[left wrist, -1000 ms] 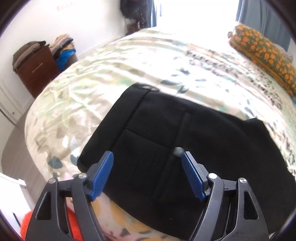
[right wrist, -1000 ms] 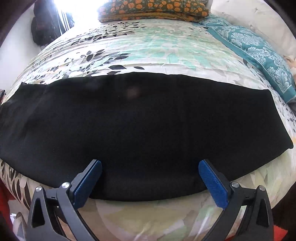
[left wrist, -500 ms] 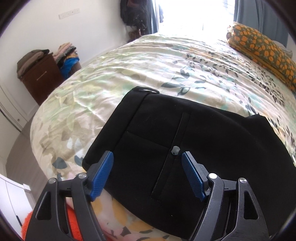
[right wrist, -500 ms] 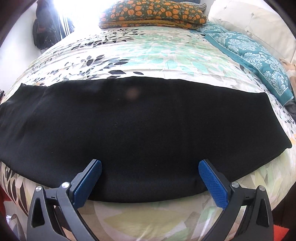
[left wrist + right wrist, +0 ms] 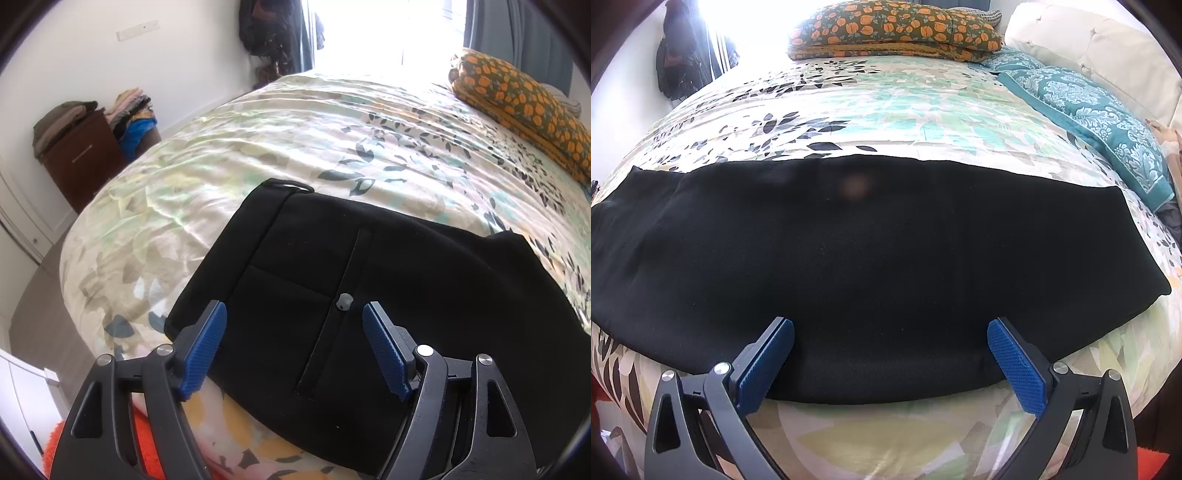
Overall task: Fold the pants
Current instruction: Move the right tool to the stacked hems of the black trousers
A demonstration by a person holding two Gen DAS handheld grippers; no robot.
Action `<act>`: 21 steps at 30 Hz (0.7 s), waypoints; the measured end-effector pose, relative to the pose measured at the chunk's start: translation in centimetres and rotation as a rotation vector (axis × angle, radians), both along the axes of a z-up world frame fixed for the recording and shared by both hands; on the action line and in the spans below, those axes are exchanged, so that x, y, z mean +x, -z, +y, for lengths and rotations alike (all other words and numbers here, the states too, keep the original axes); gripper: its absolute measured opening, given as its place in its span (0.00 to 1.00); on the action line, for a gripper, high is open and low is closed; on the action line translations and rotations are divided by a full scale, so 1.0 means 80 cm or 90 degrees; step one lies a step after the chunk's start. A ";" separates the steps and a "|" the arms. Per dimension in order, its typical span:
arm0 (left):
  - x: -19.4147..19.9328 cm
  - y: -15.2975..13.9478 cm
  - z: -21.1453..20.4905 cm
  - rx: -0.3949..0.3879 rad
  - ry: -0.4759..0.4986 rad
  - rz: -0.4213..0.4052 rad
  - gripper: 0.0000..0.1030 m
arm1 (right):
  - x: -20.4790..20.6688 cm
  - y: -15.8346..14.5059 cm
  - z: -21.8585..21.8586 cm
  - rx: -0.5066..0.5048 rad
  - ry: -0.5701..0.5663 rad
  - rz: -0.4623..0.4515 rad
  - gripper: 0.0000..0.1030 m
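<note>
Black pants (image 5: 369, 280) lie flat on the leaf-print bedspread (image 5: 258, 147), folded lengthwise. The left wrist view shows the waist end with a back pocket and a grey button (image 5: 344, 301). My left gripper (image 5: 294, 343) is open and empty, hovering above the pocket area near the bed's front edge. The right wrist view shows the long leg part of the pants (image 5: 868, 258) stretching left to right, with the hem at the right. My right gripper (image 5: 891, 350) is open and empty above the pants' near edge.
An orange-patterned pillow (image 5: 894, 33) and a teal pillow (image 5: 1100, 114) lie at the head of the bed. A brown cabinet (image 5: 81, 158) with stacked clothes stands by the wall at left. An orange rug (image 5: 147, 443) lies on the floor below.
Both grippers have risen and drawn back a little from the pants. The pants have not moved. Both grippers stay open.
</note>
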State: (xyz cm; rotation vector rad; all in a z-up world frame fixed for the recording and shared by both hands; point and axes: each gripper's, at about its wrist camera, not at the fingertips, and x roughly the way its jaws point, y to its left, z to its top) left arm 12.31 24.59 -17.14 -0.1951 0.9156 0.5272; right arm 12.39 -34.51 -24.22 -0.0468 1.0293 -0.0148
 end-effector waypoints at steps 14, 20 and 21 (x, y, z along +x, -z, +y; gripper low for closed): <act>-0.002 -0.012 -0.091 0.048 0.150 -0.016 0.76 | -0.092 -0.094 -0.294 0.408 0.434 -0.219 1.00; -0.001 -0.007 -0.111 0.055 0.164 -0.005 0.76 | -0.083 -0.040 -0.365 0.623 0.460 -0.131 0.98; -0.001 -0.006 -0.112 0.060 0.166 -0.003 0.76 | -0.075 -0.034 -0.364 0.626 0.453 -0.116 0.98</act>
